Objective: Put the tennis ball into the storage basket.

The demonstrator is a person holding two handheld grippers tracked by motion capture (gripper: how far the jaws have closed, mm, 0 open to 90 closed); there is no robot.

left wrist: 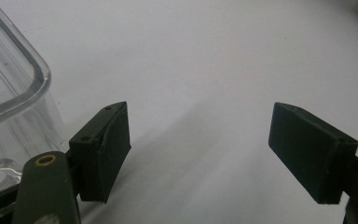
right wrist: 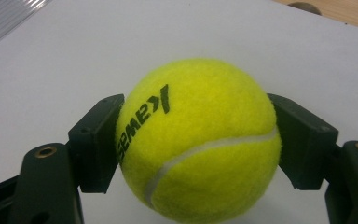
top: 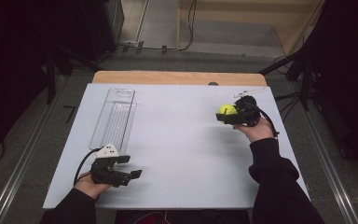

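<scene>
Already the right gripper (top: 230,116) has its jaws clamped on the tennis ball (top: 226,110) at the counter's (top: 182,140) far right. Carrying it to the clear tray (top: 114,119) likely remains; the left gripper (top: 129,168) waits, jaws wide and empty.

Two forearms in dark long sleeves enter at 6 o'clock of the high view, each hand around a black two-jaw gripper: the left gripper (top: 129,167) at 7 o'clock carries a pale grey three-cornered plate (top: 108,150) and trails a black cable (top: 83,164), the right gripper (top: 224,115) at 2 o'clock has a looping black cable (top: 266,117). In the gripper views the jaws end in matte black rectangular pads (left wrist: 103,149) with small screw holes, on dark arms with brass-ringed pivot holes (left wrist: 45,160)
</scene>
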